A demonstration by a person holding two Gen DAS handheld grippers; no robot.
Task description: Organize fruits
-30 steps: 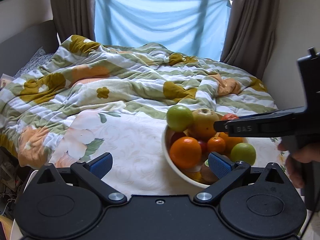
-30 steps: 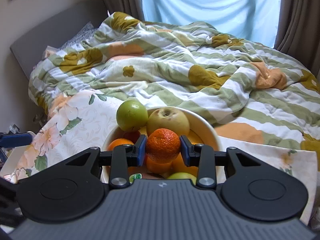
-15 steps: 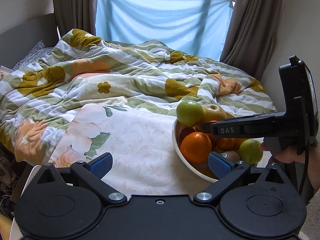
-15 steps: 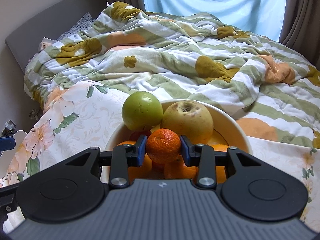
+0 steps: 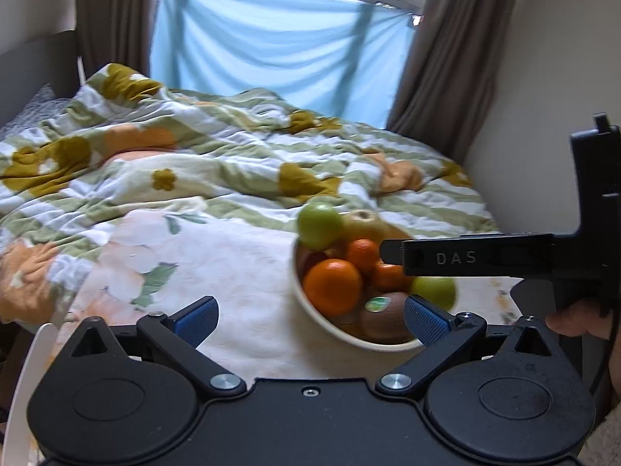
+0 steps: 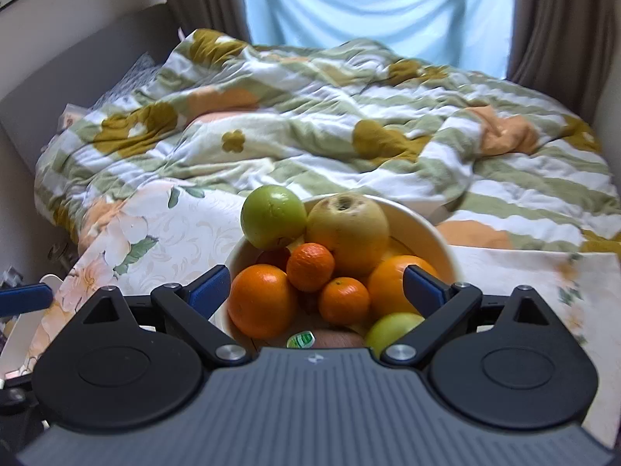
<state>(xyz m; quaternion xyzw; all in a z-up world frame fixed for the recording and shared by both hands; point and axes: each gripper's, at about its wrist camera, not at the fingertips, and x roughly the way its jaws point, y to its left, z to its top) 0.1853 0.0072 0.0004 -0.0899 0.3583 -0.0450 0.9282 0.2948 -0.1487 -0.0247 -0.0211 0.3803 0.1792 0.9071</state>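
Behind everything, a rumpled flowered quilt [image 6: 349, 143] fills the upper half of the frame, blue cloth [image 6: 372, 7] over the window at the top, brown curtains either side. Down at centre sits the white bowl [image 6: 419, 229] on a pale floral tablecloth [image 6: 163, 233], heaped with fruit.

My right gripper [image 6: 314, 291] has just been opening and now its blue pads stand wide apart, one at lower left of the pile, one at lower right, pressing on nothing. Between them, free and resting on the heap, is the small tangerine [image 6: 310, 266], leaning against the yellow apple [image 6: 347, 229] behind it. Green apple [image 6: 273, 215] perches on the bowl's upper-left rim. Big orange [image 6: 262, 301] at the front left, a second small tangerine [image 6: 343, 299] beside it, another orange [image 6: 392, 283] at right, and a second green apple [image 6: 390, 328] low down by my right pad. A sticker shows at the very bottom; the fruit under it is mostly hidden here.

From my left camera, my left gripper [image 5: 310, 318] is spread wide too, hanging over the tablecloth [image 5: 217, 256] with nothing in it. Its right pad overlaps the bowl [image 5: 306, 303] in the picture; I cannot tell whether they touch. A kiwi [image 5: 382, 318] with the sticker lies at the bowl's near side. The right gripper's arm [image 5: 465, 258] crosses in from the right edge above the fruit, a hand [image 5: 574, 322] at the handle.
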